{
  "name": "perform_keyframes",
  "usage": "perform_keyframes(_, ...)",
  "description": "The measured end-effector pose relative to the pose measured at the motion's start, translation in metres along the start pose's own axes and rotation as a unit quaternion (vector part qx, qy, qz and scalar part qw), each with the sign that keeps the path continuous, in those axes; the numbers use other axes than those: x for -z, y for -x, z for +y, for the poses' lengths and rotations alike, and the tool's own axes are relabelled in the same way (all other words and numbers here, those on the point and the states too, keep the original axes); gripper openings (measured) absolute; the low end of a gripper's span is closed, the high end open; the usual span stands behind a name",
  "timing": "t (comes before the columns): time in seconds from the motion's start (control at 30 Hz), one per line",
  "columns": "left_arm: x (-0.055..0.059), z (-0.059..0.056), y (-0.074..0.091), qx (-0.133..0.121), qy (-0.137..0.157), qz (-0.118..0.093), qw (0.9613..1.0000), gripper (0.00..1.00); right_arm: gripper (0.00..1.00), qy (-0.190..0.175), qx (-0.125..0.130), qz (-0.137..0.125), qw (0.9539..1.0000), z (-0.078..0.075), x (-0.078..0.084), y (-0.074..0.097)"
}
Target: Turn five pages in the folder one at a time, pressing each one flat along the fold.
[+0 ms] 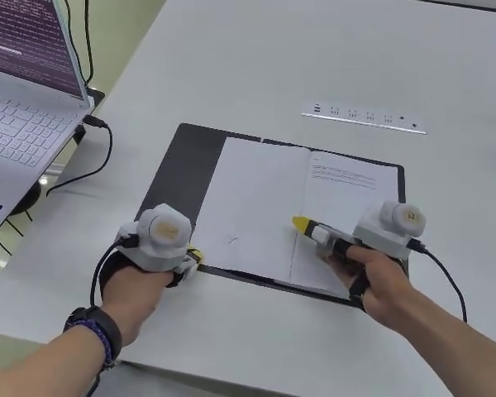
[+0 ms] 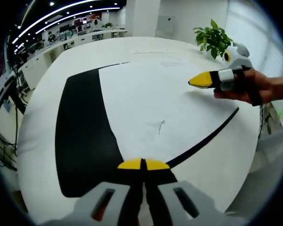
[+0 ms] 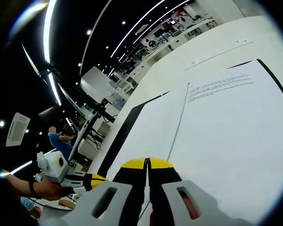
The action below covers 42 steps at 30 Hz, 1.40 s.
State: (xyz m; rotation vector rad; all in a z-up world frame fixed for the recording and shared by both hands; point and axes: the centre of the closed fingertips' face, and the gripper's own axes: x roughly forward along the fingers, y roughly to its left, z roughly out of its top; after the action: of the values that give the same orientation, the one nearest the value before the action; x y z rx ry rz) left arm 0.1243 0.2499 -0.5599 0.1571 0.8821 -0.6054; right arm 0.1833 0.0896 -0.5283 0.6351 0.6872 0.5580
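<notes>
A black folder (image 1: 188,162) lies open on the white table, with white pages spread across it (image 1: 256,207). The right page carries a few lines of print (image 1: 347,174). My left gripper (image 1: 193,256) rests at the folder's near left edge, its yellow tips shut over the black cover (image 2: 142,164). My right gripper (image 1: 301,224) lies low over the fold between the pages, yellow tips shut together (image 3: 147,163). Nothing is held in either one. In the left gripper view the right gripper (image 2: 201,80) comes in from the right above the page.
An open laptop (image 1: 25,99) stands at the far left with black cables (image 1: 95,169) trailing off the table edge. A flush power socket strip (image 1: 364,117) lies beyond the folder. The table's near edge runs just below the person's hands.
</notes>
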Motion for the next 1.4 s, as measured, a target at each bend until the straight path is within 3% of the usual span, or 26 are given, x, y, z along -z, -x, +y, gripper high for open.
perform_keyframes(0.27, 0.0, 0.0, -0.001, 0.0, -0.008, 0.004, 1.0, 0.0, 0.0, -0.008, 0.009, 0.011, 0.9999, -0.012, 0.005, -0.011)
perform_keyframes(0.3, 0.0, 0.0, -0.001, 0.001, -0.007, 0.005, 1.0, 0.0, 0.0, -0.011, 0.014, 0.008, 0.9998, -0.016, 0.004, -0.012)
perform_keyframes(0.33, 0.0, 0.0, -0.001, 0.002, -0.006, 0.005, 1.0, 0.0, 0.0, -0.024, 0.003, -0.002, 0.9997, -0.012, 0.001, -0.013)
perform_keyframes(0.5, -0.001, -0.001, -0.001, 0.002, -0.014, 0.012, 0.9998, 0.0, 0.0, -0.023, 0.004, -0.005, 0.9997, -0.018, -0.006, -0.021)
perform_keyframes(0.67, -0.001, -0.001, -0.001, 0.002, -0.016, 0.011, 0.9998, 0.0, 0.0, -0.028, 0.003, -0.014, 0.9995, -0.007, -0.013, -0.026)
perform_keyframes(0.9, -0.001, -0.001, -0.002, 0.002, -0.031, 0.012, 0.9994, 0.0, 0.0, -0.029, -0.003, -0.034, 0.999, -0.001, -0.026, -0.033)
perform_keyframes(1.4, -0.001, -0.001, -0.002, 0.003, -0.036, 0.012, 0.9993, 0.0, 0.0, -0.072, 0.011, -0.082, 0.9939, -0.012, -0.055, -0.048)
